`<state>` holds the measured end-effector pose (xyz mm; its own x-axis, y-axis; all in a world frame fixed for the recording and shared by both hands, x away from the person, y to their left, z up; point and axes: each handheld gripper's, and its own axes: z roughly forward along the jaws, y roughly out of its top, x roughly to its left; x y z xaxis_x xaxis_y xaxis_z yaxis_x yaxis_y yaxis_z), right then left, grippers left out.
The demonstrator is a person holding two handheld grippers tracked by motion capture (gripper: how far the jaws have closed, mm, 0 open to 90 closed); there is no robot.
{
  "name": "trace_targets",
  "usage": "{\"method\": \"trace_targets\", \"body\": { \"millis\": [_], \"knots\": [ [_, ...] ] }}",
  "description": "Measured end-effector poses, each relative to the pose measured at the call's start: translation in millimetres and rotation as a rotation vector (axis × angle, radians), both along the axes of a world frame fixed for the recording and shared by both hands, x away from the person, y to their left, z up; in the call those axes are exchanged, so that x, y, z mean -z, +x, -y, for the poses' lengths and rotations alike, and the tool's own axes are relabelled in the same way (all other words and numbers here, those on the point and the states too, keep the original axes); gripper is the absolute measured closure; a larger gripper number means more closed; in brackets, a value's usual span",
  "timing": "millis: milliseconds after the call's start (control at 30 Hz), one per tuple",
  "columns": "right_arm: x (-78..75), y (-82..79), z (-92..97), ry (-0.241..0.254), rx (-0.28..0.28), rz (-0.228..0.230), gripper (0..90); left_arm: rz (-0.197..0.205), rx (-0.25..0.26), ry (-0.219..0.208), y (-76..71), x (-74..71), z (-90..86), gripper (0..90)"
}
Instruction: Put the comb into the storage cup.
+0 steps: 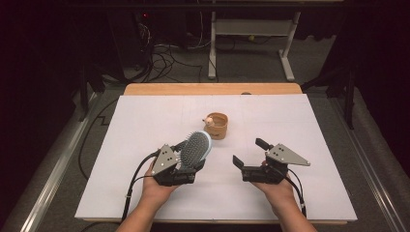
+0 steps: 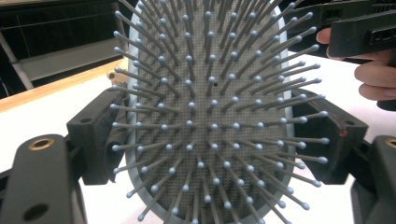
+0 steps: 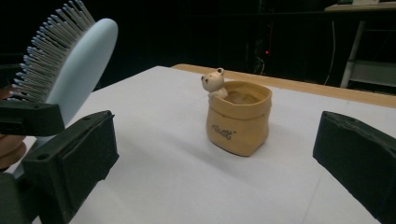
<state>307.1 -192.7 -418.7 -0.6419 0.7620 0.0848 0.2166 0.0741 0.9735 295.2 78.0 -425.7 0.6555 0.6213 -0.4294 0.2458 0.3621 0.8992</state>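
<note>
The high view looks down from above the table (image 1: 145, 116). The left gripper view sits close behind the hairbrush (image 2: 205, 116). The right gripper view shares that brush, off its left jaw.

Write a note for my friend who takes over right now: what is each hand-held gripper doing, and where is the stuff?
Left hand-held gripper: shut on the pale blue oval hairbrush with grey bristles, held above the white table sheet.
Right hand-held gripper: open, empty, pointing toward the tan bag-shaped ceramic pot with a small bear figure.
Pot: upright mid-table, untouched.
Done: brush picked up.
Left: probably placing the brush in or by the pot.
</note>
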Motion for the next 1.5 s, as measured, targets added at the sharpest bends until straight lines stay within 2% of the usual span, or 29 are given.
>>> {"method": "trace_targets", "body": {
  "millis": [367,700,967,1233,1500],
  "knots": [
    [-8.4,4.7,-19.1,0.042,-0.065,-0.013,3.3,0.005,-0.003,0.008,0.8,0.9,5.2,20.6],
    [-14.0,4.2,-33.5,0.075,-0.096,-0.017,5.0,0.005,0.006,0.021,-1.0,4.1,11.1,20.6],
    [-19.6,1.2,-49.8,0.095,-0.146,-0.01,7.2,0.014,0.014,0.032,-3.9,5.4,15.7,20.6],
    [-20.8,0.9,-58.0,0.119,-0.17,-0.021,9.3,0.013,0.029,0.044,-6.6,7.8,22.5,20.7],
    [-20.4,1.3,-63.9,0.127,-0.184,-0.025,12.5,0.015,0.029,0.037,-7.0,7.4,24.5,20.7]
  ]
}}
